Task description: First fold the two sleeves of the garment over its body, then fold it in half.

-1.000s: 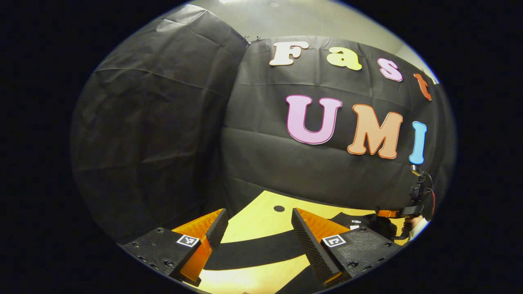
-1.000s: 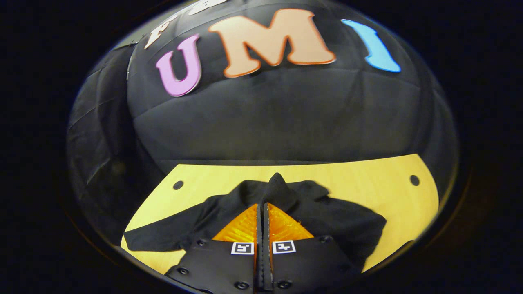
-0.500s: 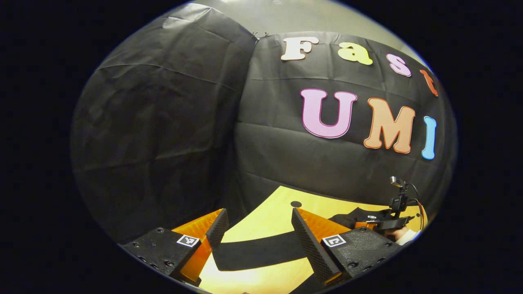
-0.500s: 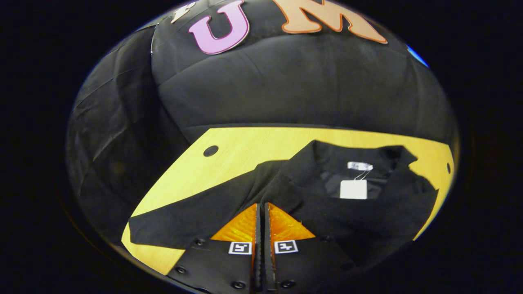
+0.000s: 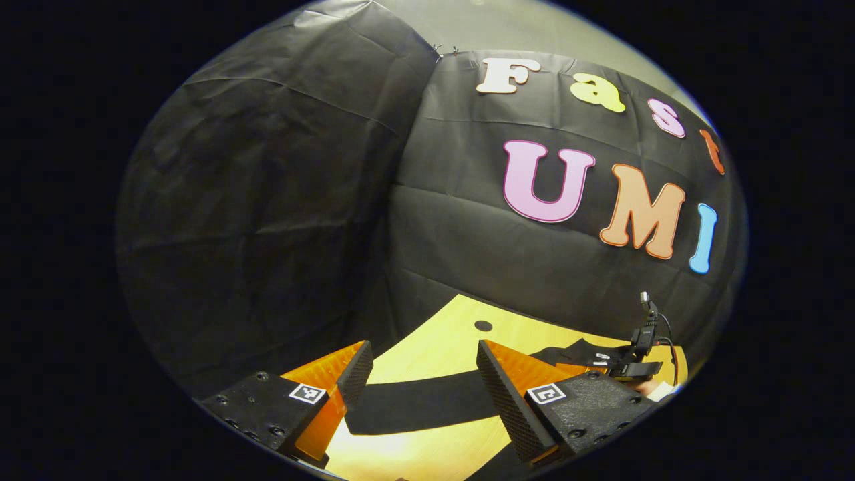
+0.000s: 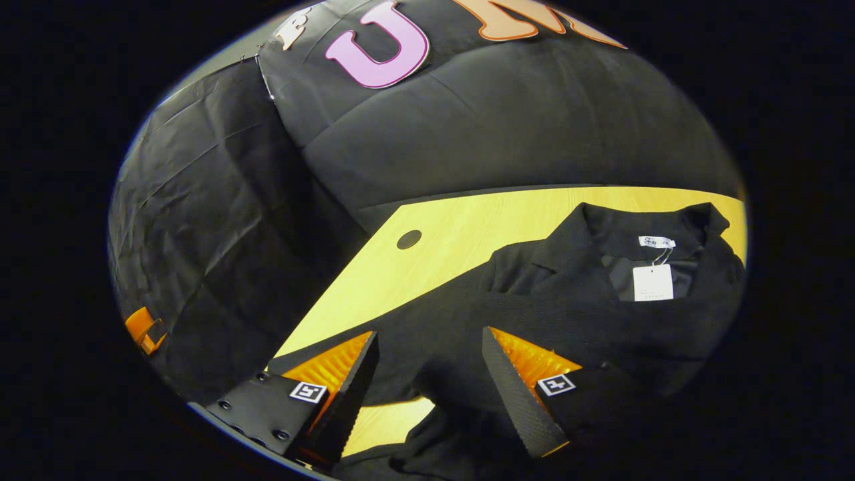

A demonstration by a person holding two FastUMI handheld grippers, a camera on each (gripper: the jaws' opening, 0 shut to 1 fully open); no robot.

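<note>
Fingers of the left gripper (image 5: 422,394) stand wide apart above the wooden table (image 5: 441,347), framing the black garment's (image 5: 427,404) outstretched sleeve, seemingly lined up to pick it up for the fold. From the right gripper view, the right gripper (image 6: 427,391) hovers with fingers spread and empty over the garment's body, where one sleeve appears laid across below the collar tag (image 6: 652,282).
</note>
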